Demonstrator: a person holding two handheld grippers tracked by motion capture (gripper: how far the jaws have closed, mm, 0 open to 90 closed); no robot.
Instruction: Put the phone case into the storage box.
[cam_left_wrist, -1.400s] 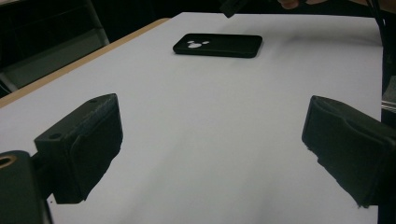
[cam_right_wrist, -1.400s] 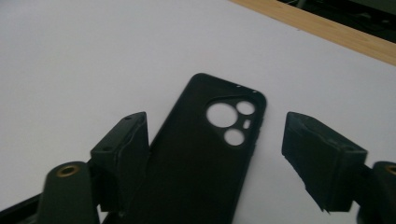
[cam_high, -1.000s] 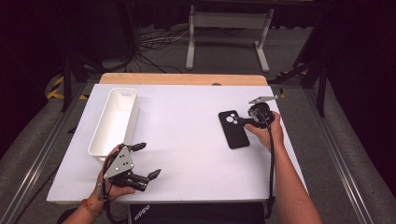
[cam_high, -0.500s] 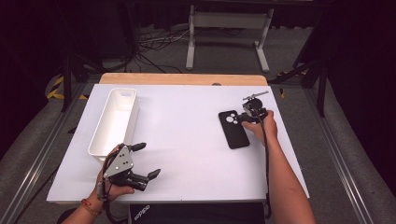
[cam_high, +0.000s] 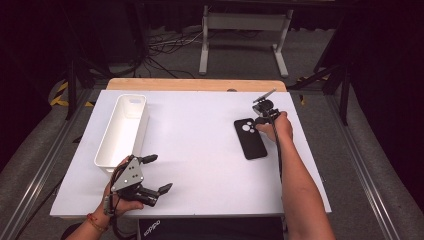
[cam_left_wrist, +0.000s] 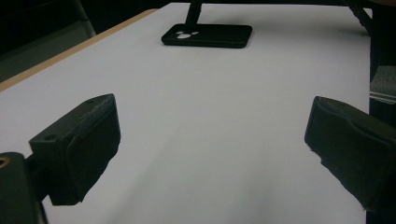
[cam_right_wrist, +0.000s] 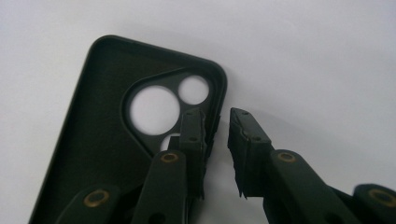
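A black phone case (cam_high: 251, 142) lies hollow side up on the white table (cam_high: 200, 135), right of centre; it also appears far off in the left gripper view (cam_left_wrist: 208, 35). My right gripper (cam_high: 261, 121) is down at the case's far end by the camera cutouts. In the right gripper view the case (cam_right_wrist: 107, 135) has one jaw inside it and the other outside, with its side rim between them. The right gripper (cam_right_wrist: 215, 116) has just been closing, but a gap still shows beside the rim. My left gripper (cam_high: 159, 174) rests open near the front left, holding nothing (cam_left_wrist: 210, 149).
A long white bin (cam_high: 122, 130) stands at the table's left, just beyond the left gripper. A wooden strip (cam_high: 195, 84) runs along the far edge. Beyond the table are a white stand's legs (cam_high: 242, 40) and cables on the floor.
The right hand has shifted left and slightly down onto the case's far end, and its jaws have narrowed around the rim. The left hand has not moved.
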